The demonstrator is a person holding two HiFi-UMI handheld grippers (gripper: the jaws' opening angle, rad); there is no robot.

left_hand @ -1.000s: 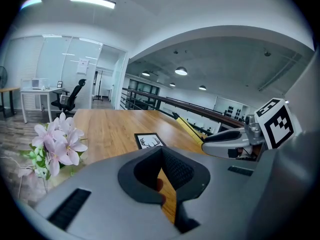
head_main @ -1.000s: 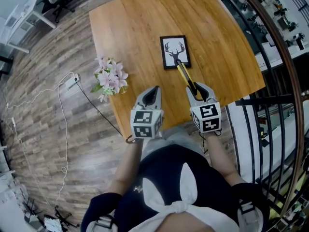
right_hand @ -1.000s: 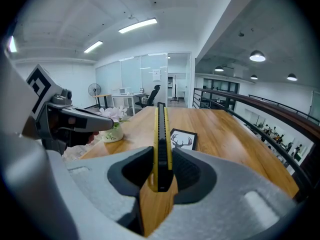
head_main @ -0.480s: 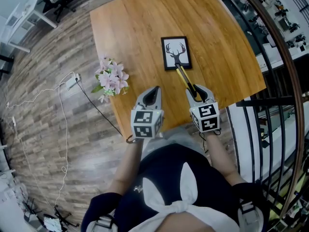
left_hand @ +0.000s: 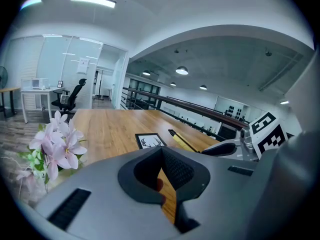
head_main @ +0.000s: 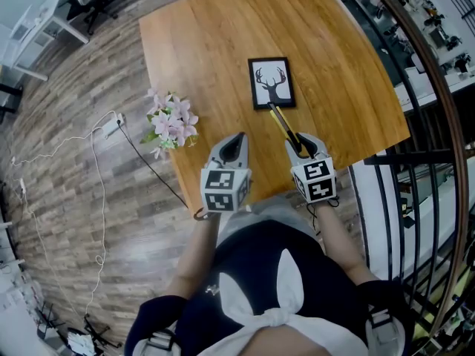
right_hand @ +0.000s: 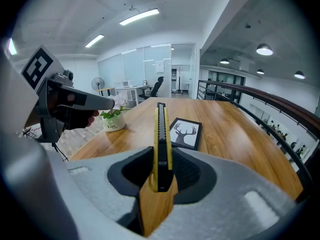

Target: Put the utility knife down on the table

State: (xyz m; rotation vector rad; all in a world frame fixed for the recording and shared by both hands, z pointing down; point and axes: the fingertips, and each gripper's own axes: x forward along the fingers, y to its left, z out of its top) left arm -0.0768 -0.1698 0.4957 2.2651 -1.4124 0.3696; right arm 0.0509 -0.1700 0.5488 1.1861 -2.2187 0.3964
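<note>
Since a second ago the right claw has sunk, clenching the utility knife by its near end above the worktop, right of centre. The left claw seems closed, empty. Light, stiff and slick-sided, the knife likely handles best mid-body.

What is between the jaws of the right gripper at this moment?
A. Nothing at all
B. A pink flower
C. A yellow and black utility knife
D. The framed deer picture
C: in the right gripper view, the yellow and black utility knife stands on edge between the jaws of the right gripper, which press it from both sides, while the framed deer picture lies on the table beyond.
</note>
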